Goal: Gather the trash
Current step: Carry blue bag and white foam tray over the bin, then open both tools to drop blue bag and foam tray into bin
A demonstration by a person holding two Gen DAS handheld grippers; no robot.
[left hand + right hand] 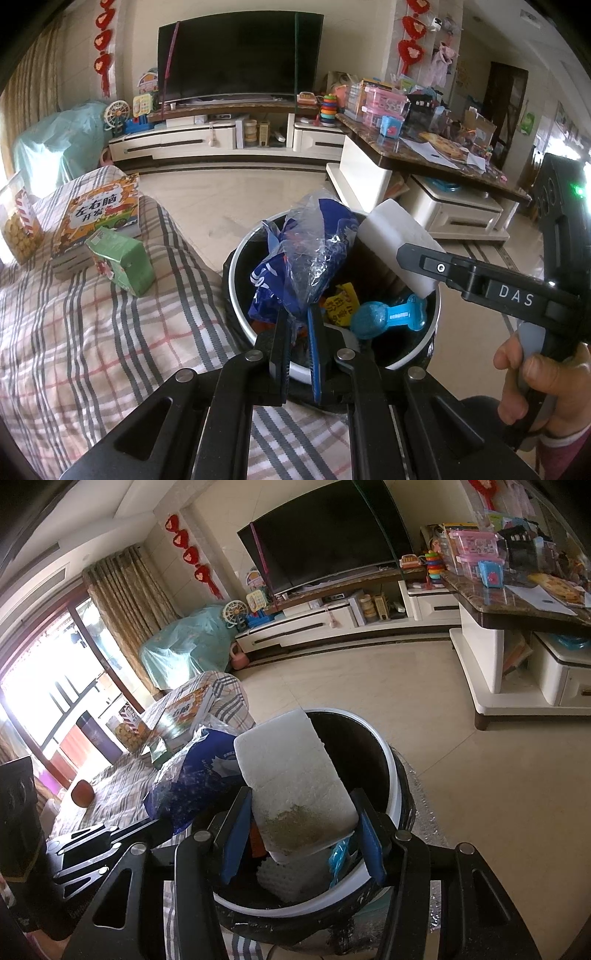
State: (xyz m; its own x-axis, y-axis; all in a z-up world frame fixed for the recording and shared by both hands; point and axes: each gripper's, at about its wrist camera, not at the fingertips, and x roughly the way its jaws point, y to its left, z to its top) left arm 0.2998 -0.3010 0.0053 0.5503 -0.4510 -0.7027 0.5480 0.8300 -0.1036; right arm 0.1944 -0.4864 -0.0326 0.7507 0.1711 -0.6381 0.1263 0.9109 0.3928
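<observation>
We see our left gripper (299,332) pinched almost fully together on the crumpled blue-and-clear plastic bag (306,254), holding it over the round black trash bin with a white rim (236,295). Our right gripper (301,830) stands about half open, its blue pads (234,834) pressed on the two sides of a white rectangular foam block (291,771) with a brownish stain, also above the bin. Inside the bin lie a blue plastic toy (388,317) and a yellow printed wrapper (341,302). Beside the bin, on the plaid-covered sofa (74,332), sit a green carton (122,262) and an orange book box (99,218).
</observation>
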